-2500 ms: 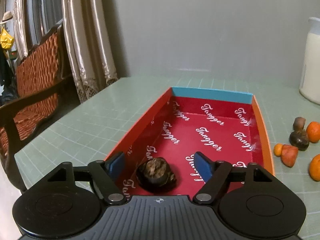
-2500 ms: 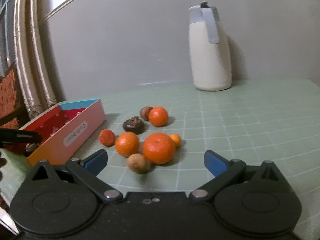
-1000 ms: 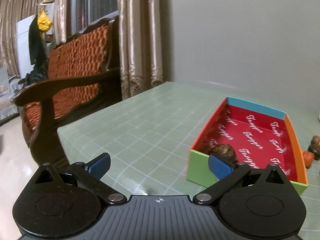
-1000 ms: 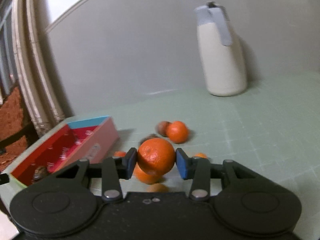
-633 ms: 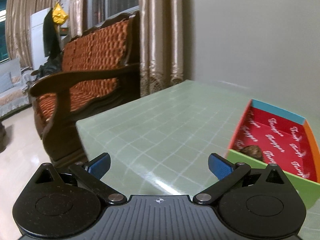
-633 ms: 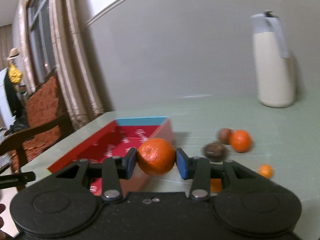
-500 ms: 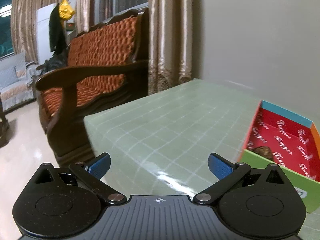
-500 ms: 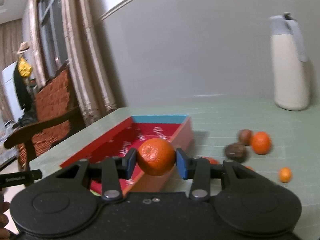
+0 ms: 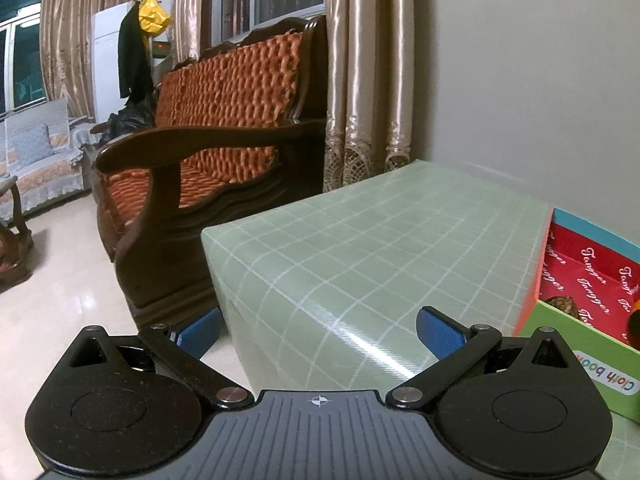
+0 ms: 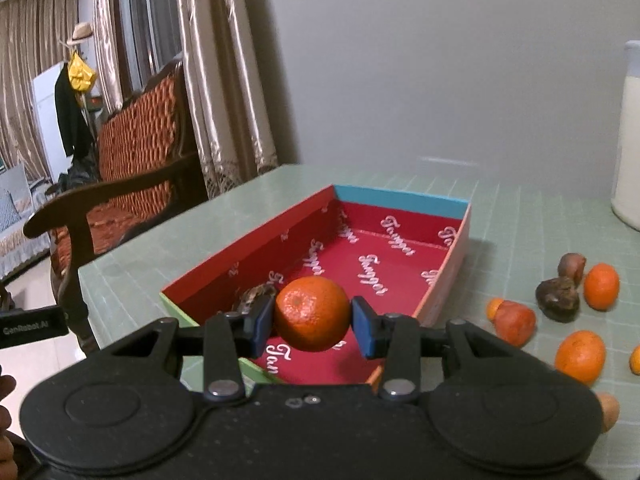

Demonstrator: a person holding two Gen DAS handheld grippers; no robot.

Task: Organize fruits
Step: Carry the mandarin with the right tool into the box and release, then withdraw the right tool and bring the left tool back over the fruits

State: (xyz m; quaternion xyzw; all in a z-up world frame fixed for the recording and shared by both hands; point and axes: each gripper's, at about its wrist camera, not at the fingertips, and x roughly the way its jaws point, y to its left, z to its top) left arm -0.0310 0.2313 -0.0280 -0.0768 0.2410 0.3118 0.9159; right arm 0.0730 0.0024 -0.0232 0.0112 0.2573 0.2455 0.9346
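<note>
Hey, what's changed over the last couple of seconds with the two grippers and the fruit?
The right gripper closed on a large orange from the pile on the table and carried it left, over the red-lined box. The left gripper, jaws open and empty, pulled away from the box toward the table's left corner. The dark fruit stays in the box, and the other fruit remains on the table.

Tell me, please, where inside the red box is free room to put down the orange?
The box floor is bare from its middle to the blue end wall. Crowded: the near green end, where a dark fruit lies beside the orange in the right gripper.
</note>
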